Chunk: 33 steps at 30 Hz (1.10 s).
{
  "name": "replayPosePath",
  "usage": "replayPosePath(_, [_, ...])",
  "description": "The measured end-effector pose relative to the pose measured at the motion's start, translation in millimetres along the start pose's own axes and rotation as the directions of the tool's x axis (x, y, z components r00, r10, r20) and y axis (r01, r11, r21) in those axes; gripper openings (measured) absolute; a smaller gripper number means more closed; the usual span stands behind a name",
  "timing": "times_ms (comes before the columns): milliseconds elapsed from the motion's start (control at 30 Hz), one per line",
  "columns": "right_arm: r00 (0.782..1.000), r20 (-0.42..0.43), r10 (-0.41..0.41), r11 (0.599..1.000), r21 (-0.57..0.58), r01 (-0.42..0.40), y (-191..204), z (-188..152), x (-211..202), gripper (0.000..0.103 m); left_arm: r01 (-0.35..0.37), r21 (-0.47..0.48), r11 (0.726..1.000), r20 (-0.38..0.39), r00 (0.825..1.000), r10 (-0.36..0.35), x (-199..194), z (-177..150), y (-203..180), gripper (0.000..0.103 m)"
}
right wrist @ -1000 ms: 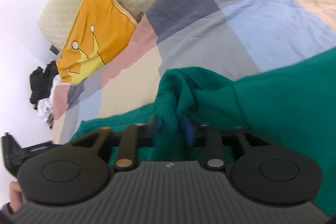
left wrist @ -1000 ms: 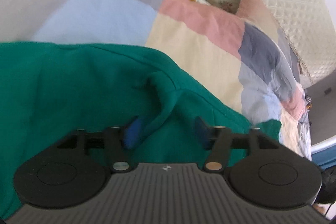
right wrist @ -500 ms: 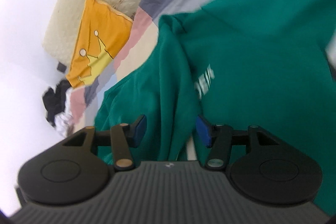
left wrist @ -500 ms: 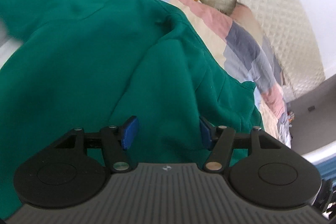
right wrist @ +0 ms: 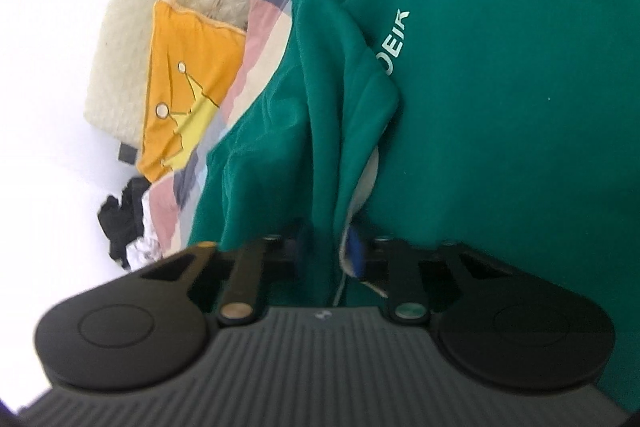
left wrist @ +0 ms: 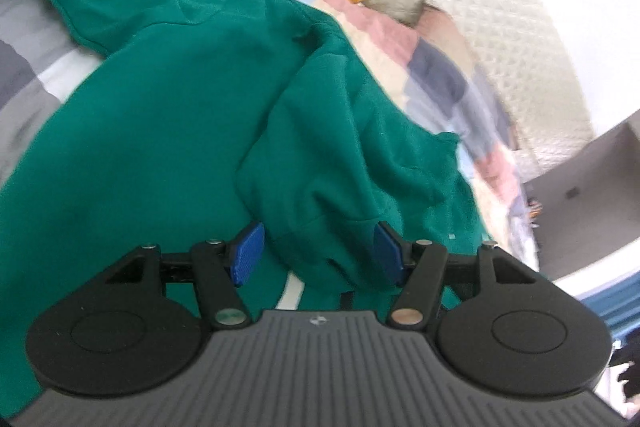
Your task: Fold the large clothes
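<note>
A bed with a patchwork pastel quilt (left wrist: 436, 67) carries the large green sweatshirt (left wrist: 168, 107). The left hand-held gripper (left wrist: 318, 251) gapes wide around a fold; the right hand-held gripper (right wrist: 330, 251) is closing, pinching bunched fabric.

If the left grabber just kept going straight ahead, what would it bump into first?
Most likely the green sweatshirt: a bunched fold of it already sits between the left gripper's open blue pads. The patchwork bed cover lies beyond. Exact depth is hard to judge.
</note>
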State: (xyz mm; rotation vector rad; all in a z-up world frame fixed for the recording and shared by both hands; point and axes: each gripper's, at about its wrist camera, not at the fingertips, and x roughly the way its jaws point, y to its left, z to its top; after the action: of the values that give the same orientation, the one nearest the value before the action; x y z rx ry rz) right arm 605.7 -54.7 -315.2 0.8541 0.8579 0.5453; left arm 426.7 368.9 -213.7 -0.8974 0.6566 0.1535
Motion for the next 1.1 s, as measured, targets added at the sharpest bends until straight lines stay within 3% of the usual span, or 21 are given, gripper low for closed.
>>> replayPosePath(133, [0.999, 0.032, 0.001, 0.996, -0.091, 0.002, 12, 5, -17, 0.012, 0.015, 0.029, 0.999, 0.004, 1.0, -0.015, 1, 1, -2, 0.066])
replayPosePath(267, [0.996, 0.074, -0.041, 0.98, -0.191, 0.055, 25, 11, -43, 0.012, 0.075, 0.043, 0.996, -0.008, 0.997, -0.075, 1, -6, -5, 0.066])
replayPosePath(433, [0.982, 0.122, -0.141, 0.944, -0.282, 0.171, 29, 23, -61, 0.011, 0.062, 0.081, 0.995, -0.039, 0.997, -0.059, 5, -19, -13, 0.066])
replayPosePath(633, [0.961, 0.077, -0.265, 0.912, -0.303, 0.276, 7, 17, -42, 0.011, 0.034, 0.079, 0.996, -0.04, 0.999, -0.031, 6, -19, -14, 0.066])
replayPosePath(733, [0.962, 0.062, -0.266, 0.916, -0.294, 0.272, 1, 18, -38, 0.012, 0.008, 0.087, 0.996, -0.042, 0.999, -0.004, 10, -18, -13, 0.066])
replayPosePath(800, [0.968, 0.059, -0.245, 0.921, -0.298, 0.251, 2, 20, -41, 0.015, -0.01, 0.105, 0.994, -0.035, 0.999, 0.014, 14, -16, -15, 0.066])
replayPosePath(867, [0.965, 0.081, -0.251, 0.895, -0.361, 0.263, 12, 19, -48, 0.024, -0.019, 0.133, 0.991, -0.021, 1.0, 0.022, 17, -14, -19, 0.066])
replayPosePath(933, [0.963, 0.111, -0.247, 0.856, -0.441, 0.271, 22, 14, -58, 0.043, -0.013, 0.173, 0.985, 0.002, 1.0, 0.012, 19, -14, -26, 0.066])
replayPosePath(1000, [0.966, 0.148, -0.21, 0.824, -0.505, 0.257, 31, 10, -70, 0.051, -0.03, 0.229, 0.973, 0.019, 0.999, 0.027, 23, -15, -35, 0.066])
replayPosePath(1100, [0.974, 0.184, -0.13, 0.794, -0.569, 0.214, 41, 6, -81, 0.053, -0.038, 0.331, 0.943, 0.076, 0.997, 0.014, 22, -18, -52, 0.066])
